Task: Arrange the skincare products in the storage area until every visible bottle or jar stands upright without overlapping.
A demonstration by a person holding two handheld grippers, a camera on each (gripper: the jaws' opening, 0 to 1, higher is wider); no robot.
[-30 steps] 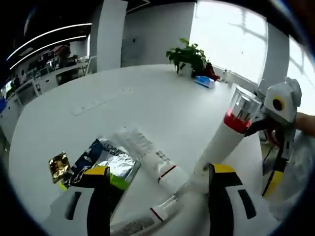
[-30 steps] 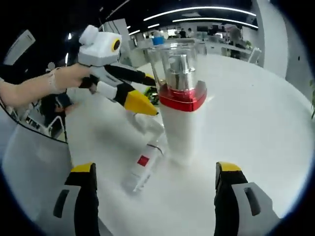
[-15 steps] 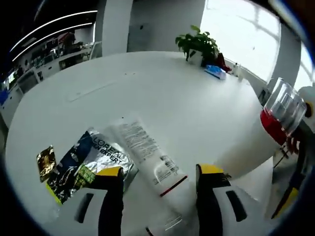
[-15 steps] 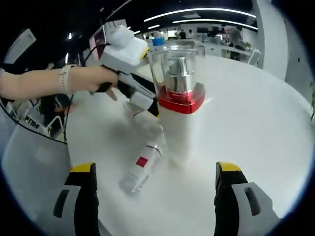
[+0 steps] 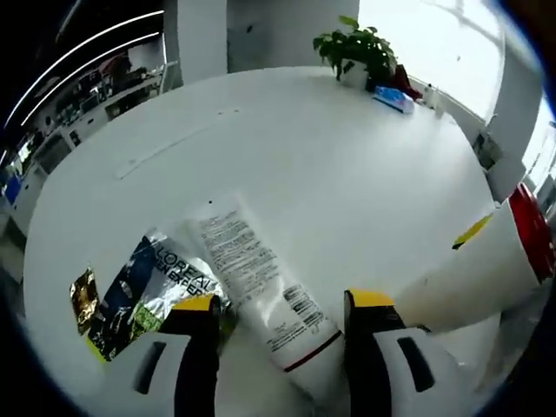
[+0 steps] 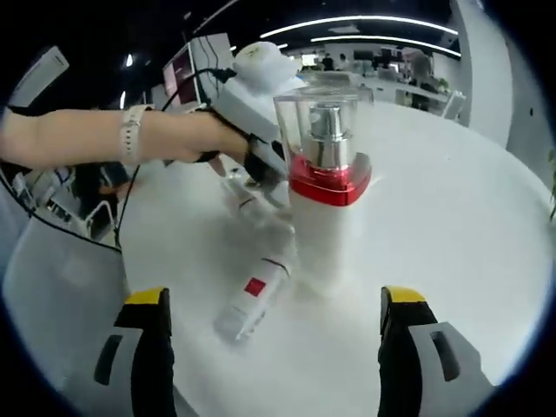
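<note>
Open-plan office surrounds a large white round bench. Near its edge, the pump bottle with red collar and clear cap stands upright. A white tube lies flat between the left gripper jaws, which stand wide and hold nothing. A foil sachet lies just beside it. A smaller tube lies flat near the bottle. The right gripper is wide, empty, facing the bottle.

Risk: the left gripper works close beside the bottle; a sideways sweep could topple it. The tube may slip if pinched off-centre. Ample open room lies toward the plant.
</note>
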